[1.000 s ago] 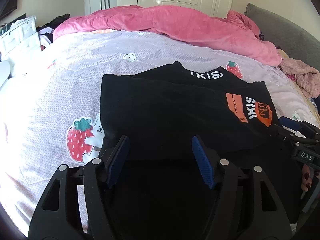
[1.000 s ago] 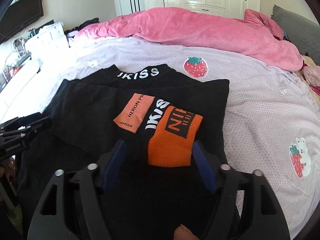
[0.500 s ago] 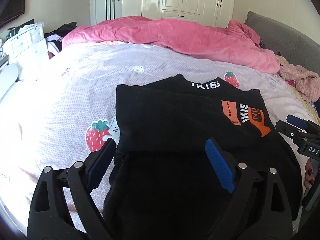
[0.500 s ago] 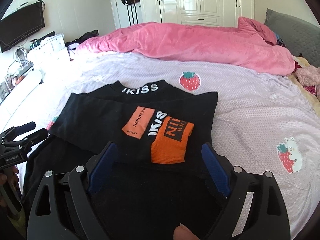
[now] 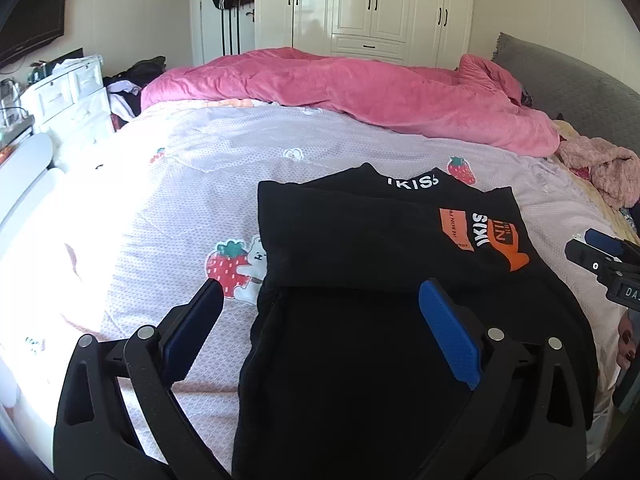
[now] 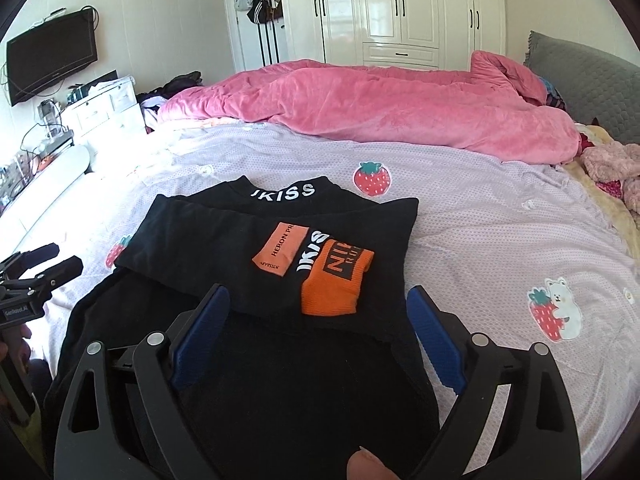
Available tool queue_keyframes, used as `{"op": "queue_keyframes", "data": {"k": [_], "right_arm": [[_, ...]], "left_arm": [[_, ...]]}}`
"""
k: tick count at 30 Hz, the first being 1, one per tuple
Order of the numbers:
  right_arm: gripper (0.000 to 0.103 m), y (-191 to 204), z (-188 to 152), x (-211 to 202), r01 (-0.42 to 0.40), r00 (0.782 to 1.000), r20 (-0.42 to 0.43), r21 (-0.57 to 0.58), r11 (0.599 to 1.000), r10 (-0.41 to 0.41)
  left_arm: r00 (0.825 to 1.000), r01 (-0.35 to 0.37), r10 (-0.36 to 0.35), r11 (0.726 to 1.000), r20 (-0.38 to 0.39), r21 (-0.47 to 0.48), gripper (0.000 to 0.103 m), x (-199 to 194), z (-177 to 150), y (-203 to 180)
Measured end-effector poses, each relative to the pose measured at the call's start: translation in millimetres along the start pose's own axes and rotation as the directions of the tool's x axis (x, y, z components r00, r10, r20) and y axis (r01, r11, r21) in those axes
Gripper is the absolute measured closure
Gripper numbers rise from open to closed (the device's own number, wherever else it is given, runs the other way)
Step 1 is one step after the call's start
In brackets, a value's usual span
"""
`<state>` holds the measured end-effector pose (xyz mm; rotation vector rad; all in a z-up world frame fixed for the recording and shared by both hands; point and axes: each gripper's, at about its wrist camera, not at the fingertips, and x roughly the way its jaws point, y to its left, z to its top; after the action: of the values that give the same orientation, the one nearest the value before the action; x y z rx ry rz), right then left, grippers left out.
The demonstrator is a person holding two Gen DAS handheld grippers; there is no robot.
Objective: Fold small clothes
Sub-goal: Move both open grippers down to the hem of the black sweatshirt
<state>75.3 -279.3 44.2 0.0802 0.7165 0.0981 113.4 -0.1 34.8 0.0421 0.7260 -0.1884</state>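
A black garment (image 5: 360, 240) with white "IKISS" lettering and orange patches (image 6: 332, 280) lies on the strawberry-print sheet (image 5: 180, 208), its far half folded back over the near half. My left gripper (image 5: 320, 286) hovers above the garment's near left part; its jaws are opening and nothing is pinched between the blue pads (image 5: 448, 332). My right gripper (image 6: 318, 292) hangs above the near right part, just short of the orange patch. Its jaws are opening too and grip nothing. Each gripper shows at the edge of the other's view: right gripper (image 5: 600, 256), left gripper (image 6: 40, 268).
A pink duvet (image 6: 380, 112) is bunched across the far side of the bed. A grey headboard (image 5: 568, 84) and fluffy pink clothes (image 5: 600, 168) are at the right. White drawers (image 6: 104, 112) and a wall TV (image 6: 52, 60) stand left, white wardrobes (image 5: 380, 8) behind.
Both grippers have drawn back and risen from the black garment while their jaws spread wider. The folded garment stays lying on the bed.
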Motion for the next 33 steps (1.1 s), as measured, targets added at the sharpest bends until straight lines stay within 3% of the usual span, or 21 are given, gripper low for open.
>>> {"op": "queue_keyframes", "data": {"k": [16, 33], "right_arm": [[0.012, 3, -20, -41, -0.006, 1.0, 0.008, -0.02, 1.0, 0.006], [0.012, -2, -52, -64, -0.007, 0.999, -0.033, -0.019, 1.0, 0.006]], "left_arm": [[0.999, -0.045, 0.045, 0.999, 0.027, -0.003, 0.01, -44, -17, 10], [0.994, -0.098, 0.091, 0.989, -0.058, -0.114, 0.01, -69, -64, 69]]}}
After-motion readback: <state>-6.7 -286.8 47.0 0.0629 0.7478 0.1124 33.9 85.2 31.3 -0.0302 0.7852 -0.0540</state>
